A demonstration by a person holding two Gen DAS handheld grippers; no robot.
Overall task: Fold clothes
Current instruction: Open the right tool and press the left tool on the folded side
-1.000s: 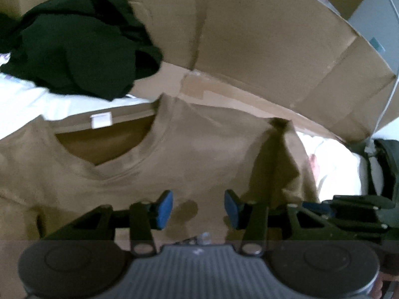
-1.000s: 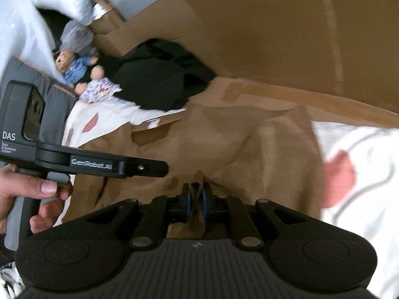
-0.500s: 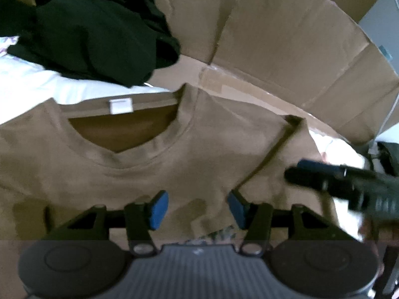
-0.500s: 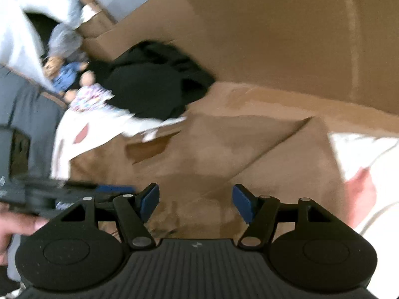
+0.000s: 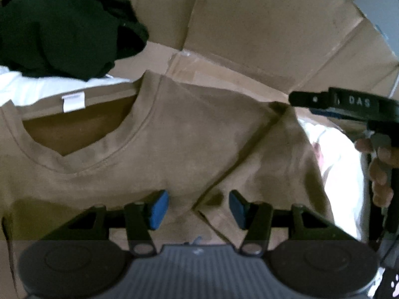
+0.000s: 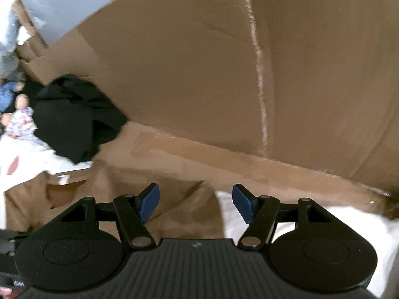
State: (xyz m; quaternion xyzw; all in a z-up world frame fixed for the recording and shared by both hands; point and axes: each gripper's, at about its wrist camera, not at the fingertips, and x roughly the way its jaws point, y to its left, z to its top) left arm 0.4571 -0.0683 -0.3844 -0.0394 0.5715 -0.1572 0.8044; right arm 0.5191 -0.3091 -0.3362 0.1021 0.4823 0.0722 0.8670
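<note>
On the white bedding, workspace: we lay the tan short-sleeved cotton T-shirt [image 5: 189, 139] flat on the white sheet [image 5: 341, 164], neckline away from us and white neck label [image 5: 73, 102] showing, so the whole garment can be read before each fold.
Backdrop: brown corrugated cardboard panels [image 6: 199, 74] stand behind the shirt, apparently as a plain wall around the folding area.
Sleeve: we see the sleeve [image 5: 271, 164] on the right of the left-wrist view already turned in over the body along a diagonal crease; we judge this the first side fold, done to square the outline.
Left gripper [image 5: 198, 208]: jaws spread, blue pads apart, nothing between them; we hold it low over the chest, near the inner end of the crease, probably to pin or take the cloth next.
Right gripper [image 6: 195, 204]: jaws spread, empty; it hangs above the folded sleeve's outer edge where tan cloth meets sheet, clear of the fabric so the fold lies undisturbed.
Right hand [image 5: 381, 167]: fingers wrapped round the handle at the edge of the left-wrist view.
Queue: a crumpled black garment [image 5: 62, 25] sits beyond the collar, kept clear of the shirt.
Clutter: small dolls [image 6: 17, 114] lie at the far left, not involved.
</note>
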